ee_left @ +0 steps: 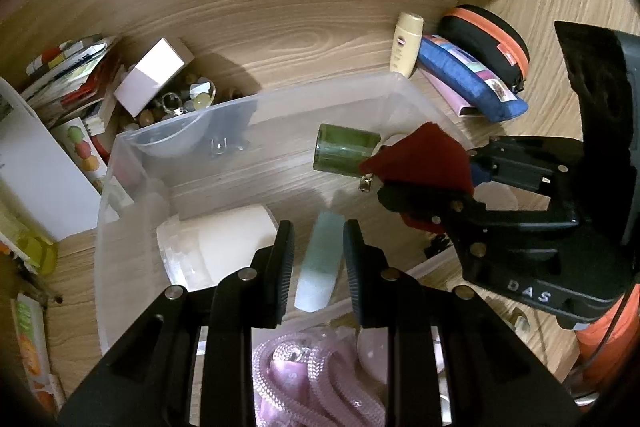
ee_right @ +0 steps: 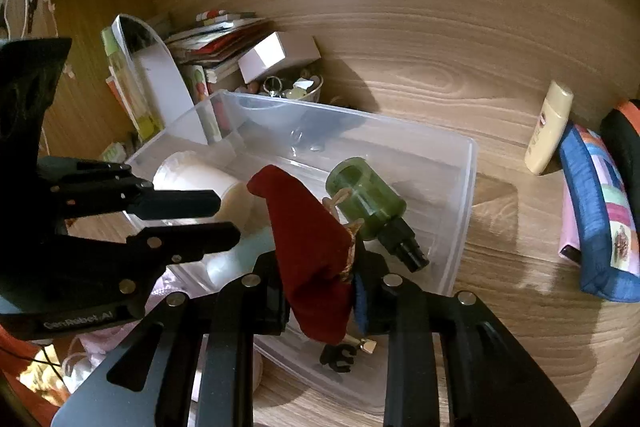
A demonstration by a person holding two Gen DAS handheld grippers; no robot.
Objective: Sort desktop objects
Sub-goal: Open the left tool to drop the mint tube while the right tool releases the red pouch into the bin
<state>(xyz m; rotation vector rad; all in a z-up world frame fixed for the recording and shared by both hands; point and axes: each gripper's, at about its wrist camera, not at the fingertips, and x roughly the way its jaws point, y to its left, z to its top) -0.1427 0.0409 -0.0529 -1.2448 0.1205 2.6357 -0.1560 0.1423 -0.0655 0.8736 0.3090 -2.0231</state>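
Over the clear plastic bin (ee_right: 460, 195), the right gripper (ee_right: 320, 291) has its jaws clenched on a dark red pouch (ee_right: 308, 247); the left gripper (ee_left: 319, 259) is nearly closed around a pale green tube (ee_left: 322, 263), contact unclear.

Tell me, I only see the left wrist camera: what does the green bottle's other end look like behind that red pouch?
Observer: In the right wrist view the green bottle ends in a black nozzle pointing toward the near wall of the clear bin.
Operator: Does anything dangle from the pouch?
Observer: Yes. Below the red pouch, pinched in the right gripper, hangs a small black clip.
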